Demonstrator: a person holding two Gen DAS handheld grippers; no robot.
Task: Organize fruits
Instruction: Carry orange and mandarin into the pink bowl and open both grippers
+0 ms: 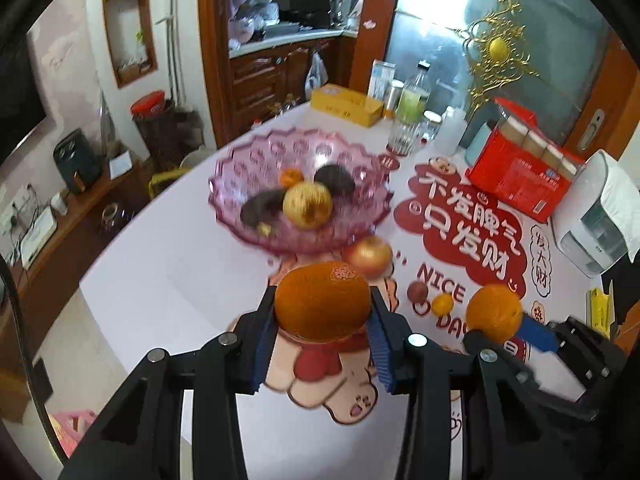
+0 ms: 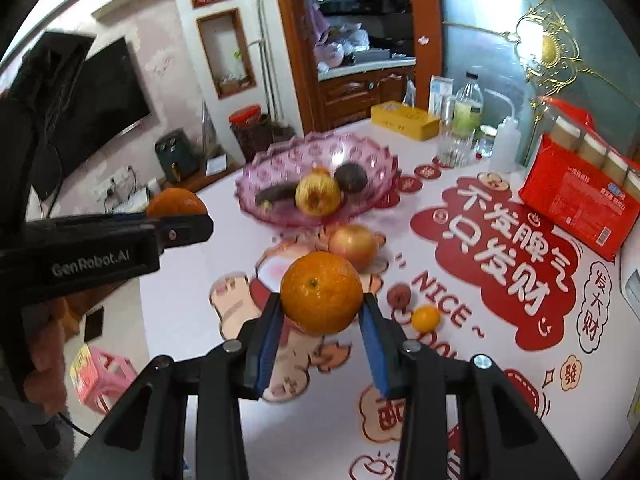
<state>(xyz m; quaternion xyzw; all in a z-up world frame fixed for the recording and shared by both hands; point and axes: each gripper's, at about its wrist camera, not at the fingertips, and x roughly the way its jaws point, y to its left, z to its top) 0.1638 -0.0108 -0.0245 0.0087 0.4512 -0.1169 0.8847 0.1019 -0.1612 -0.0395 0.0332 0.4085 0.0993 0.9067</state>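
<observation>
My left jaws [image 1: 324,314] are clenched on an orange [image 1: 322,300], blue pads pressing both its sides, and it hangs clear above the surface [image 1: 168,264]. My right jaws [image 2: 322,314] grip a second orange [image 2: 321,293] the same way, also lifted off the surface. Just past them, lying on the printed cloth, are a red apple [image 2: 353,246], a small dark-red fruit [image 2: 399,295] (too small to name) and a little tangerine [image 2: 425,318], the last two close together. Beyond the apple stands the pink glass bowl [image 1: 240,168], holding a yellow apple [image 1: 307,205], two dark fruits and a small orange one at the back. Farther off, at the surface's far edge, sit a red box [image 1: 520,176], a yellow box [image 1: 346,105] and some bottles.
</observation>
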